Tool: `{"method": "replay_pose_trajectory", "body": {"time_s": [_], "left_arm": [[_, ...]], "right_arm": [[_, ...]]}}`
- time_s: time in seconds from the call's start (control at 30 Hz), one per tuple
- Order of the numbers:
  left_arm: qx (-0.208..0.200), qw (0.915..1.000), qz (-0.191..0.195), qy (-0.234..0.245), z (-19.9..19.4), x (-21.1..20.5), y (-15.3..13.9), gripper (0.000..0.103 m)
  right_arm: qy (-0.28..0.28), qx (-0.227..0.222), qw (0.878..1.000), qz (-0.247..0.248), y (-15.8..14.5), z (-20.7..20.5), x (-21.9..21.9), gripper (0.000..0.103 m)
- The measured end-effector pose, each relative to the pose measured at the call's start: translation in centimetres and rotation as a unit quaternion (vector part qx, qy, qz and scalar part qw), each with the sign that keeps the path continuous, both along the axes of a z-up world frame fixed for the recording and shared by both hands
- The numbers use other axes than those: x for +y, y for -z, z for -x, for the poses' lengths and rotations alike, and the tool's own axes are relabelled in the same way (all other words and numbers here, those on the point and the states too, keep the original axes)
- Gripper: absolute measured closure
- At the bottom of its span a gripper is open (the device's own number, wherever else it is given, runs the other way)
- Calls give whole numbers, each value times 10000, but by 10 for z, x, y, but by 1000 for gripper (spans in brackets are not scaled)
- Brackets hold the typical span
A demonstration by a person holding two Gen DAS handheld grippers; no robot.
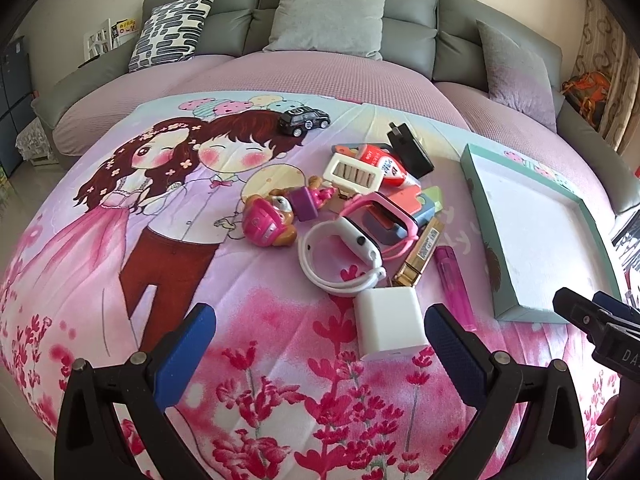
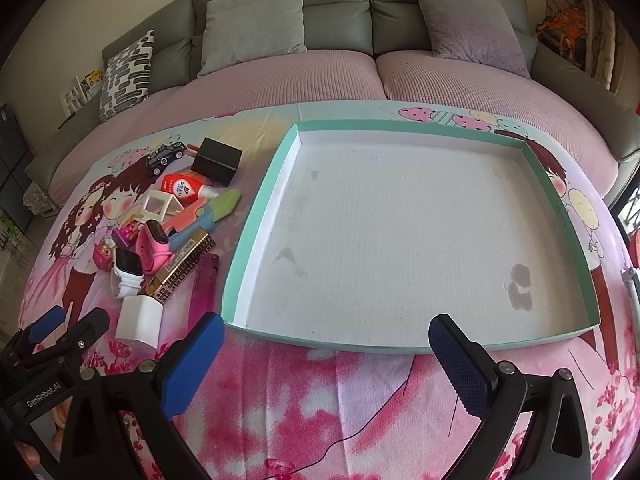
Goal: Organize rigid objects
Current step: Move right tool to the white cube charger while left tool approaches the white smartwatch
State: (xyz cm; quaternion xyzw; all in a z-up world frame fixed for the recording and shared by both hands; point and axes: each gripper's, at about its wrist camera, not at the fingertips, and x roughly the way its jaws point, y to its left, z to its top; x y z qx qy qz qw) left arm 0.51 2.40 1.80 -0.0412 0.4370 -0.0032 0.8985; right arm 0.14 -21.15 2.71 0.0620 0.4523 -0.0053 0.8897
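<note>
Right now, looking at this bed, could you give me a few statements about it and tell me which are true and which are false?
1. The tray has nothing in it. True.
2. The white cube lies inside the tray. False: it sits on the blanket, left of the tray.
3. The toy car stands apart from the pile, on its far side. True.
4. The left gripper holds the pink lighter. False: its jaws are wide open and hold nothing.
5. The right gripper is shut. False: its jaws are open too.
</note>
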Motion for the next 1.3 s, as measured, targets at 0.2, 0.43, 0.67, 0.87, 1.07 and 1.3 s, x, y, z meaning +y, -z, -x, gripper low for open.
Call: {"method": "replay_pose_trajectory", "body": {"time_s": [0.2, 0.43, 0.67, 0.87, 1.07, 1.3], "left_arm": [[54, 9987, -417, -289, -25, 16, -30, 0], [490, 9950, -6, -871, -65, 36, -54, 0], [915, 9867, 399, -1285, -60, 41, -26, 0], [994, 9780, 572, -1743, -40, 63, -9, 0], [813, 9728, 633, -2075, -26, 91, -4, 0], [980, 9678, 765, -2190, -26, 105, 15, 0]], "right_arm": [[-43, -389, 9992, -4, -26, -4, 8, 0], [-408, -477, 9980, -105, -41, -21, 37, 0], [-775, -267, 9965, -156, -24, -36, 72, 0], [-1229, -164, 9920, -219, -4, -35, 105, 0], [-1552, 83, 9876, -242, 16, -31, 131, 0], [-1875, 211, 9819, -152, 29, -27, 154, 0]]}}
